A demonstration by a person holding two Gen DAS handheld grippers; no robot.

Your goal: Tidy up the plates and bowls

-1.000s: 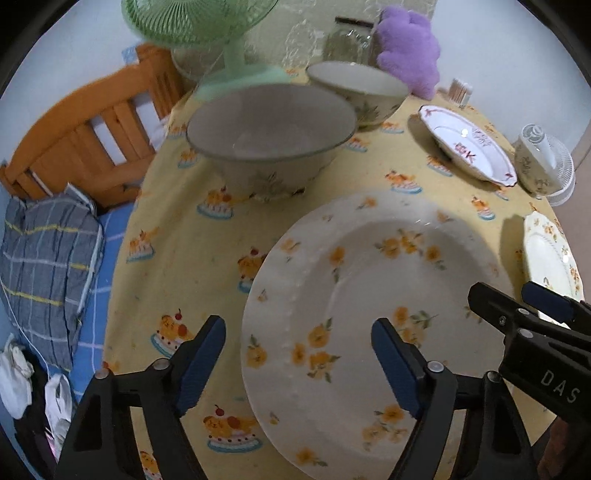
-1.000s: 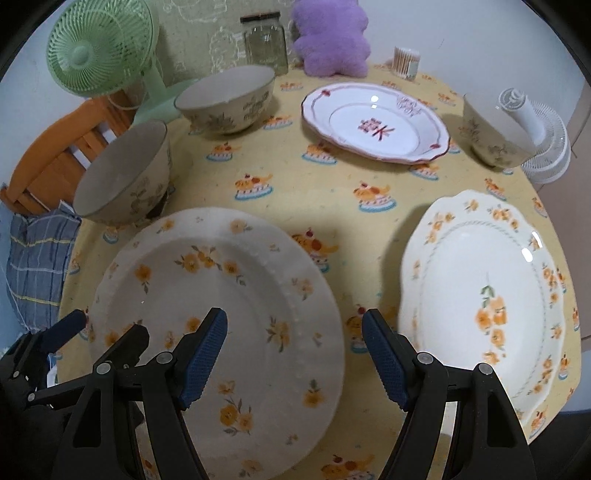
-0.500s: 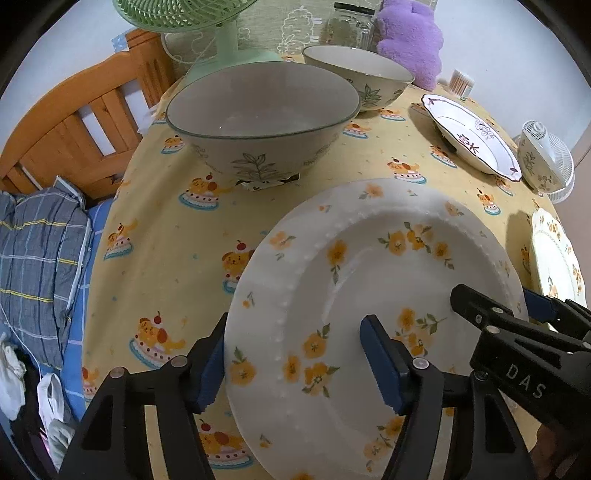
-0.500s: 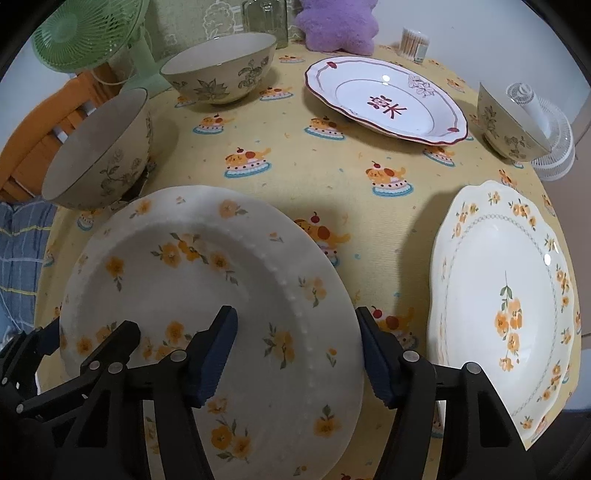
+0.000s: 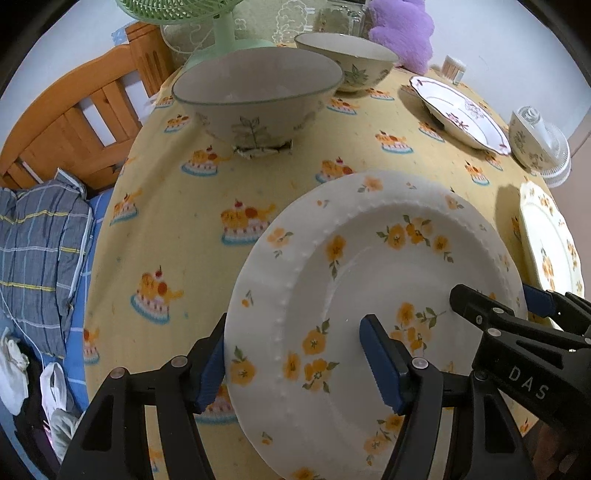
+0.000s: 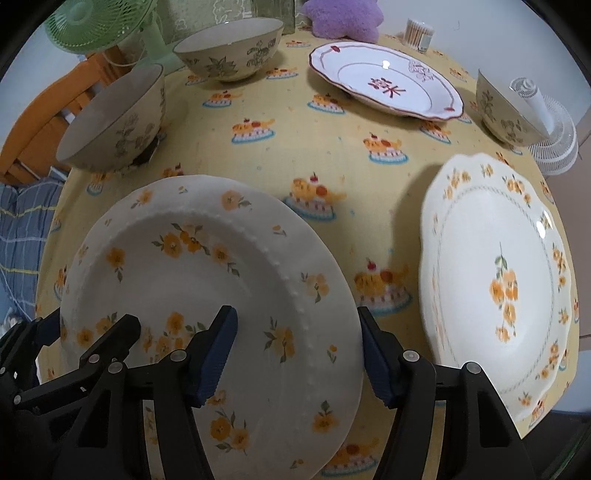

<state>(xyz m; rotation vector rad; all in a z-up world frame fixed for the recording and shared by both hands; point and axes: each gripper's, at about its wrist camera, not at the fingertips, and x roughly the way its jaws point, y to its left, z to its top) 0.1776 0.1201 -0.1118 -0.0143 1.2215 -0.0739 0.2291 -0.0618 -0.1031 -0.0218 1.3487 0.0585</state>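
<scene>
A white plate with orange flowers and a beaded ring [image 5: 369, 266] [image 6: 207, 280] lies at the near side of the yellow tablecloth. My left gripper [image 5: 293, 319] [image 6: 88, 325] straddles its left rim, one blue pad against the outer edge and the other on the inner face. My right gripper [image 6: 297, 312] [image 5: 496, 293] straddles the right rim the same way. Both point steeply down and are shut on this plate. A scalloped flower plate [image 6: 495, 280] lies to the right. A red-rimmed plate [image 6: 384, 81] sits further back.
Three leaf-patterned bowls stand around: near left [image 6: 114, 118], back [image 6: 229, 48], far right [image 6: 502, 110]. A green fan [image 6: 96, 26], purple plush [image 6: 343, 18] and small white fan [image 6: 550, 140] line the table's far edges. A wooden frame [image 5: 66, 118] stands left of the table.
Both grippers have come down closer to the flowered plate. Their jaws have narrowed from wide open onto its left and right rims.
</scene>
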